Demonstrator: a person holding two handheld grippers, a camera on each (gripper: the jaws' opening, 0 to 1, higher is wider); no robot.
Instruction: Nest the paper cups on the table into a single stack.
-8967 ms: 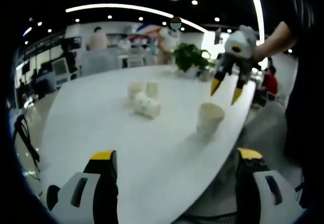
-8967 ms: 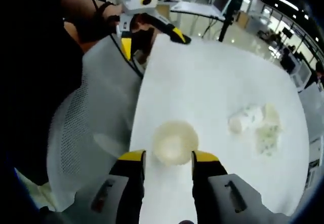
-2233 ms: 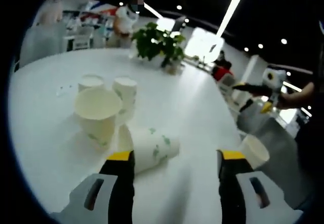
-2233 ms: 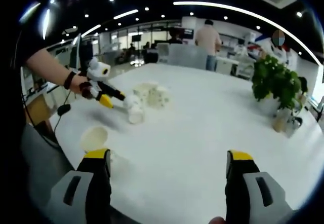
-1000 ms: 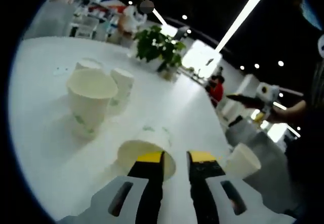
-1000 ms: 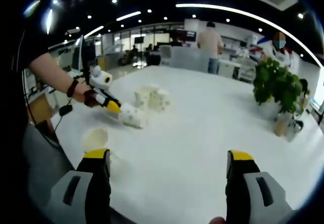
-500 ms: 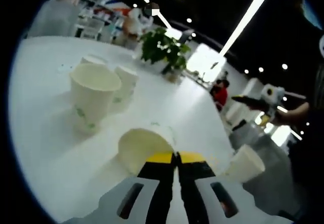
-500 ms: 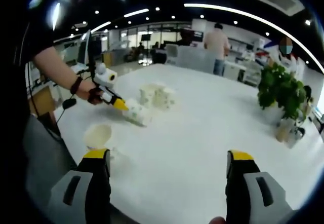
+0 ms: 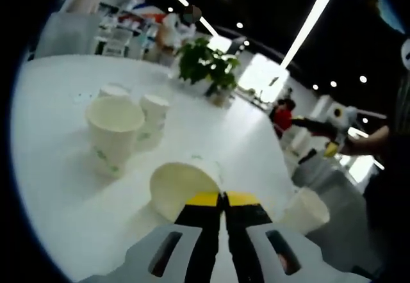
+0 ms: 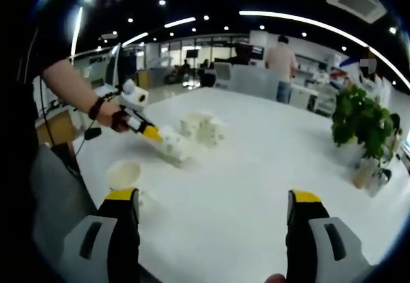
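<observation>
Tipped paper cup on its side on the white bench, rim pinched in the clenched left gripper. Three upright cups clustered behind. Right gripper released, jaws wide, above the bench.

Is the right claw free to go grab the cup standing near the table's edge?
Probably yes. The right claw is open and holds nothing, and the lone cup stands upright by the table edge with bare tabletop between them. The left claw is busy farther off.
</observation>
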